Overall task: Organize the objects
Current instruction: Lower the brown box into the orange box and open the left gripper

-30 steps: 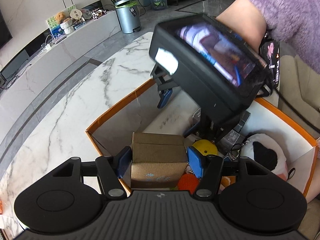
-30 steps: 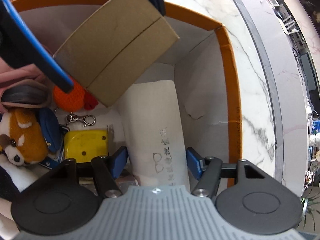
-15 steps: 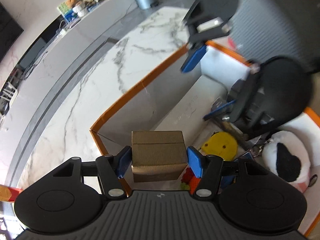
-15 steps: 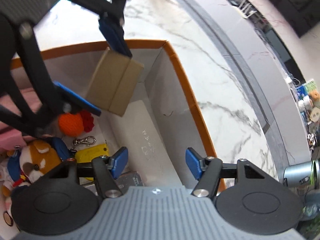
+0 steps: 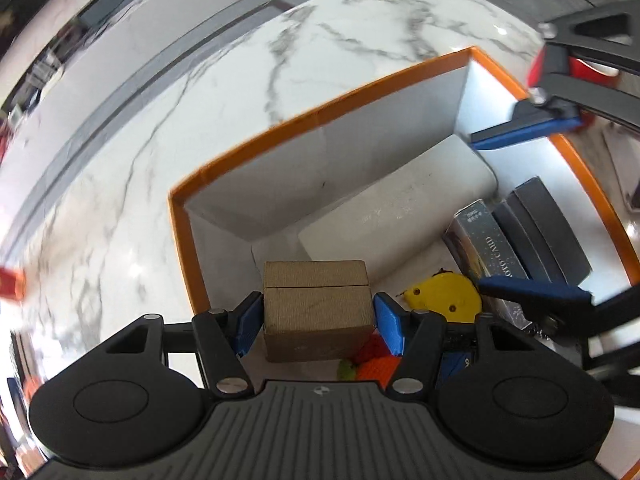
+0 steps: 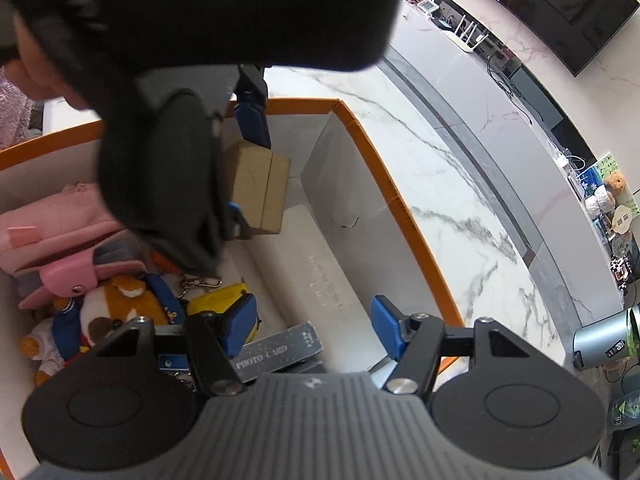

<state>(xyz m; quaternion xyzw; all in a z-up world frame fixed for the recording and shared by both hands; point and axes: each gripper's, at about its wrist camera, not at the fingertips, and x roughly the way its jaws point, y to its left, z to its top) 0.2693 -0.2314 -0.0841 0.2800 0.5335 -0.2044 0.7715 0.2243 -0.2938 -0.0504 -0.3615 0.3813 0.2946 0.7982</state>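
My left gripper (image 5: 318, 322) is shut on a small brown cardboard box (image 5: 316, 312) and holds it low inside the orange-rimmed white bin (image 5: 320, 116), near its left corner. The same cardboard box (image 6: 260, 188) shows in the right wrist view, between the left gripper's blue pads. My right gripper (image 6: 314, 330) is open and empty above the bin's right end, over a long white box (image 6: 316, 276). In the left wrist view its blue fingers (image 5: 524, 132) reach in from the right.
The bin holds a yellow tape measure (image 5: 444, 296), a "photo card" box (image 5: 484, 240), a dark grey case (image 5: 544, 232), plush toys (image 6: 116, 300), a pink pouch (image 6: 64, 236) and an orange knitted toy (image 5: 372, 364). The bin sits on a white marble table (image 5: 132, 152).
My left gripper has carried the cardboard box lower and deeper into the bin's corner. My right gripper has drawn back and up toward the bin's right end, still open.
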